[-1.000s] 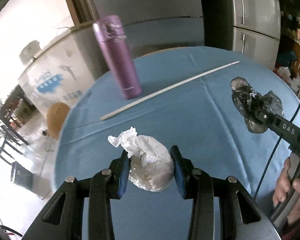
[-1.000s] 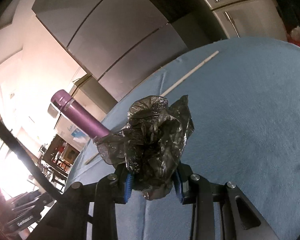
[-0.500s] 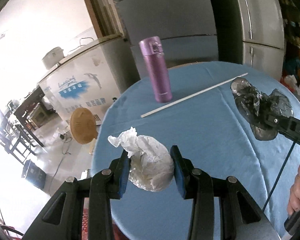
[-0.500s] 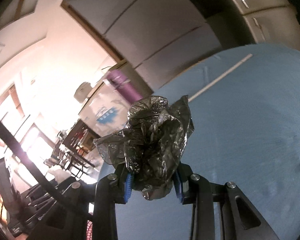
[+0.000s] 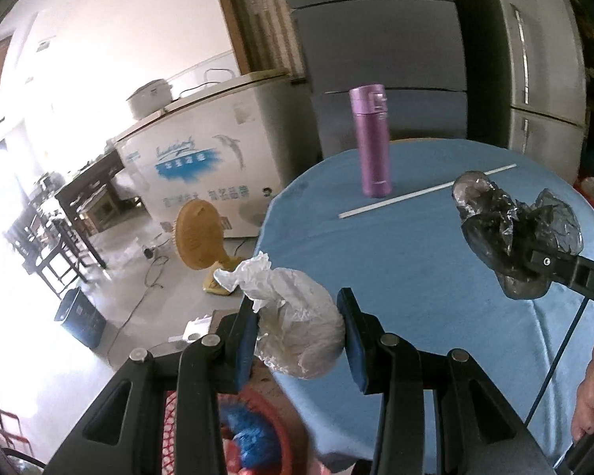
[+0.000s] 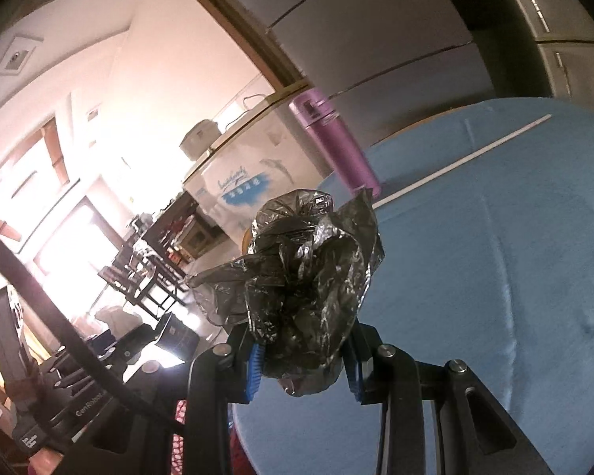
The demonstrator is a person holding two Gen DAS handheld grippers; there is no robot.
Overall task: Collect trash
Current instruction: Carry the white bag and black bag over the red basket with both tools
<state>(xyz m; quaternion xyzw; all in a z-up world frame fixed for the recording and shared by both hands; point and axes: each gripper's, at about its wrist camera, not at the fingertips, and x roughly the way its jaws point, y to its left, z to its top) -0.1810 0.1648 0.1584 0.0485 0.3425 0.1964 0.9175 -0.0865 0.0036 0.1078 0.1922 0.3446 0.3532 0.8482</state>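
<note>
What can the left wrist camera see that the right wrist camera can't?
Only the left wrist view shows the left tongs squeezing a crumpled white paper wad, a red mesh basket below them past the table edge, and a round wooden fan on the floor.

Only the right wrist view shows a ceiling fixture and bright windows.

Both show the right tongs clamping a crumpled dark plastic bag, the purple thermos, the white stick, the blue tablecloth and the white chest freezer.
</note>
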